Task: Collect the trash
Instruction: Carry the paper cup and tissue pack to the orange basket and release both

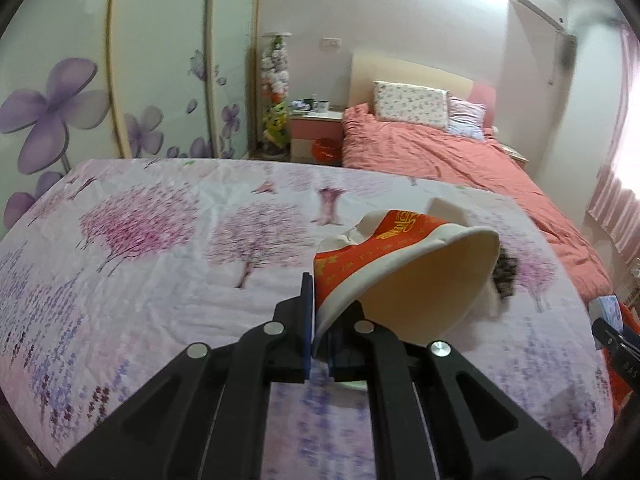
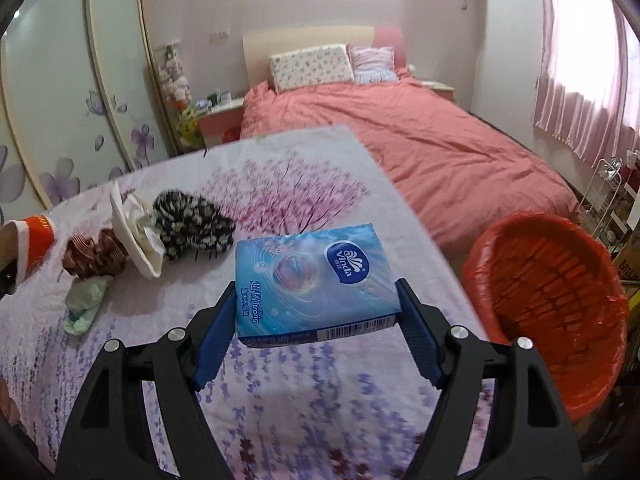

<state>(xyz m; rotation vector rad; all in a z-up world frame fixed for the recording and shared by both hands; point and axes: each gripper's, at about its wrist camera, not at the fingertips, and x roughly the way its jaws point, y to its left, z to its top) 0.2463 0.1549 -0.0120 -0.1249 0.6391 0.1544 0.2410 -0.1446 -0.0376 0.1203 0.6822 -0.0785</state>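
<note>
My left gripper (image 1: 318, 320) is shut on the rim of a red and white paper cup (image 1: 400, 272), which lies tilted on its side with its mouth toward the camera. The same cup (image 2: 36, 240) shows at the left edge of the right wrist view. My right gripper (image 2: 316, 288) is shut on a blue tissue pack (image 2: 312, 272), its blue pads pressing both sides and holding it above the flowered tablecloth (image 2: 320, 400). An orange bin with a red liner (image 2: 552, 320) stands low on the right, beside the table.
On the cloth to the left lie a crushed white paper cup (image 2: 132, 240), a black floral fabric piece (image 2: 192, 224), a brown scrunchie (image 2: 92, 256) and a crumpled pale green item (image 2: 86, 304). A pink bed (image 2: 440, 152) lies beyond the table.
</note>
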